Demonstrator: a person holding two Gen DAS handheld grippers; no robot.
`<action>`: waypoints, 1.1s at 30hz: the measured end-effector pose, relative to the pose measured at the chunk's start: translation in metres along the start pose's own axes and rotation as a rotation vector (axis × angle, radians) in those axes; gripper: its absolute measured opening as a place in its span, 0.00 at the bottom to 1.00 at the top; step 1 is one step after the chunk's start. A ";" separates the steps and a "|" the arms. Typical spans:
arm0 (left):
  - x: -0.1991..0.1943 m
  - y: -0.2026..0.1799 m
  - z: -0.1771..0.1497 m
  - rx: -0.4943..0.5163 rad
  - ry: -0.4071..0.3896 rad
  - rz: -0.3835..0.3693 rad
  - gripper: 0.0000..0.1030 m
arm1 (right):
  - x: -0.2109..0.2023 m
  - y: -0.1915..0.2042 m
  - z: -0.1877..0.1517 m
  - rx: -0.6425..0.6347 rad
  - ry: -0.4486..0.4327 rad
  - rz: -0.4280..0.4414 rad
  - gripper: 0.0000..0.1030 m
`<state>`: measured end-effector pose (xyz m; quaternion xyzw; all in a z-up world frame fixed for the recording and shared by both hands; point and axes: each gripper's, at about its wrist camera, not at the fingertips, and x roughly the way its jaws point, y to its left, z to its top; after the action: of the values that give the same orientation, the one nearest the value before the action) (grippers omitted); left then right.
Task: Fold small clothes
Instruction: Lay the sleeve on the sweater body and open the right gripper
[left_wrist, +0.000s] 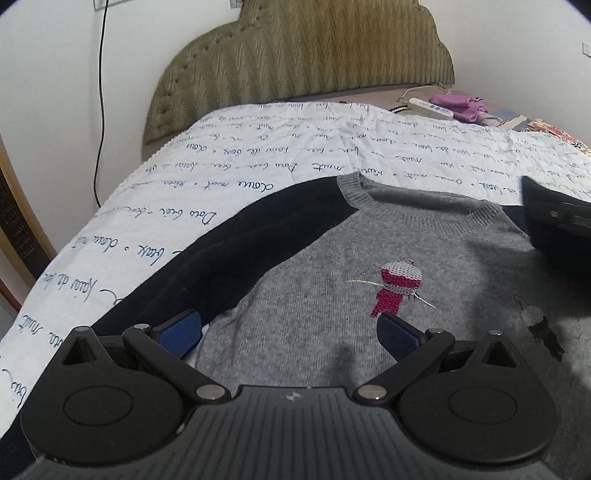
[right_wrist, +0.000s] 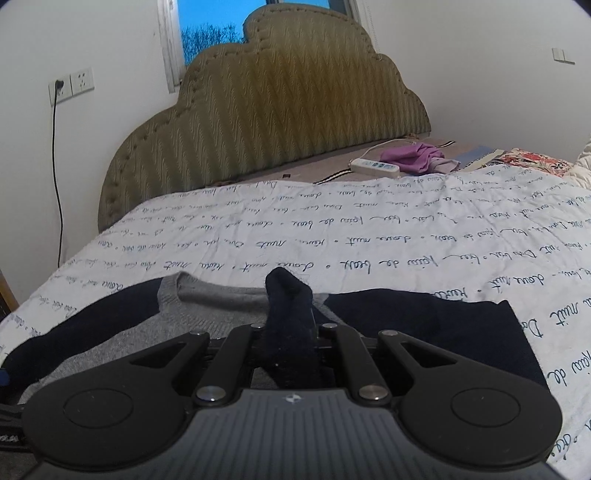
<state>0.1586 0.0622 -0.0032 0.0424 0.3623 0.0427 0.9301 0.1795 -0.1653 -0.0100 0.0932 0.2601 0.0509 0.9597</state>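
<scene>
Left wrist view takes in the biggest thing first: a bed spread with a white quilted coverlet printed in blue cursive script (left_wrist: 280, 147), backed by an olive, scallop-edged upholstered headboard with a zigzag weave (left_wrist: 314, 55). Lying front-up on the coverlet is the small grey knitted sweater with navy sleeves and a ribbed round neck (left_wrist: 314, 314), its chest bearing a red-and-white stitched bird (left_wrist: 397, 288) and a darker bird near the right edge. One navy sleeve (left_wrist: 192, 266) runs flat and diagonal toward the bed's near left side.

By my reading, the step in hand is folding the sleeves inward over the body. The right gripper (right_wrist: 288, 332) is clamped tight on a bunched peak of navy sleeve knit (right_wrist: 286, 295), lifted just in front of the neckline, while the rest of that sleeve lies in a dark flat panel to the right. The left gripper (left_wrist: 291, 332) stands fully spread over the lower chest, its blue pads (left_wrist: 177, 332) bare and nothing between them.

Next, the carried sleeve likely needs laying across the chest and releasing without dragging the soft, limp knit; the empty tongs could then pin the body or take the other sleeve.

At the bed's far end lie a crumpled purple cloth (right_wrist: 413, 155) and a white power strip (right_wrist: 373, 166).
</scene>
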 end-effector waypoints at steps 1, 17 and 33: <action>-0.003 -0.001 -0.002 0.001 -0.002 -0.004 1.00 | 0.002 0.004 0.000 -0.010 0.002 0.000 0.07; -0.027 0.011 -0.025 -0.032 0.024 -0.012 1.00 | 0.054 0.079 0.003 -0.168 0.078 0.050 0.07; -0.041 0.027 -0.033 -0.051 0.024 0.011 1.00 | 0.088 0.090 0.002 -0.086 0.236 0.193 0.53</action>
<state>0.1047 0.0859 0.0026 0.0203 0.3718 0.0574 0.9263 0.2516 -0.0650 -0.0332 0.0699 0.3583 0.1648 0.9163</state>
